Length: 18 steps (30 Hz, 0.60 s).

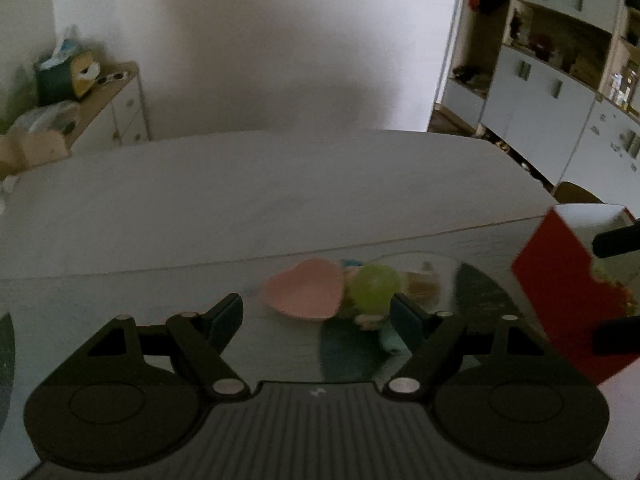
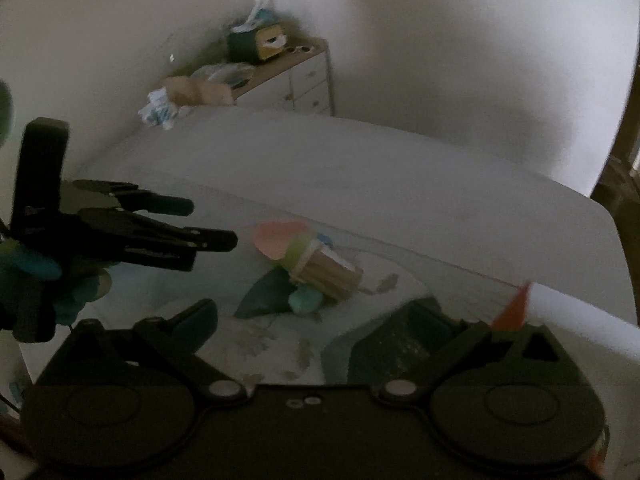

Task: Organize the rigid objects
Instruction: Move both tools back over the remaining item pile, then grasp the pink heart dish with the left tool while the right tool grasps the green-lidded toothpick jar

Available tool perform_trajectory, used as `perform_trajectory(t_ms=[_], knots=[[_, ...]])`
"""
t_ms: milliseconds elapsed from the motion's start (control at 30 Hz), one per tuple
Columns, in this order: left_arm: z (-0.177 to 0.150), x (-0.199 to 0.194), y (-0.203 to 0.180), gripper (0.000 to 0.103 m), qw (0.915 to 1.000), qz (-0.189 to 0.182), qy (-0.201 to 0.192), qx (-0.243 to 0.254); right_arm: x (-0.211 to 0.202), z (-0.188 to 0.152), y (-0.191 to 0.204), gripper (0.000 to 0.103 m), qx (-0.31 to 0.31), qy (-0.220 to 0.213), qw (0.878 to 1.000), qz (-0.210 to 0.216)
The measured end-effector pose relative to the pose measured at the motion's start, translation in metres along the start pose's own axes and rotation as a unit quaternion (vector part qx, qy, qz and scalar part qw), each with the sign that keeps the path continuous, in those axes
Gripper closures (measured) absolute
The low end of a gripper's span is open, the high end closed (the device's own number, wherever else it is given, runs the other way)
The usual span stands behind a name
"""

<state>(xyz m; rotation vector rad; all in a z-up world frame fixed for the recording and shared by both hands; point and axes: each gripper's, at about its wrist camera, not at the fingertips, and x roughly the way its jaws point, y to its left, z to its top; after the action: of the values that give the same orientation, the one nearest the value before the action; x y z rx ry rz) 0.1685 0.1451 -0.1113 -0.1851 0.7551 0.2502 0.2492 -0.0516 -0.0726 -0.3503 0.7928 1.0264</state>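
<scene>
Crowding the table edge (far side bare): pink dish, green ball.

You see a pale pink heart dish, a lime-green ball, a red box, and teal leaf prints on the pale tabletop.

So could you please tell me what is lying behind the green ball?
Behind the green ball a bit of something light blue shows; the pink heart dish sits beside it. The rest is covered.
</scene>
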Motion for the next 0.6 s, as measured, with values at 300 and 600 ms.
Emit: perform_trajectory(t_ms=[300,600], knots=[[-0.018,0.035,0.018,0.023,0.9998,0.004,0.008,0.017,0.045,0.011,0.014,0.010,-0.051,0.045,0.998,-0.011],[-0.021,0.067,0.015,0.023,0.9983,-0.001,0.010,0.058,0.081,0.021,0.015,0.022,-0.110,0.081,0.991,-0.009]])
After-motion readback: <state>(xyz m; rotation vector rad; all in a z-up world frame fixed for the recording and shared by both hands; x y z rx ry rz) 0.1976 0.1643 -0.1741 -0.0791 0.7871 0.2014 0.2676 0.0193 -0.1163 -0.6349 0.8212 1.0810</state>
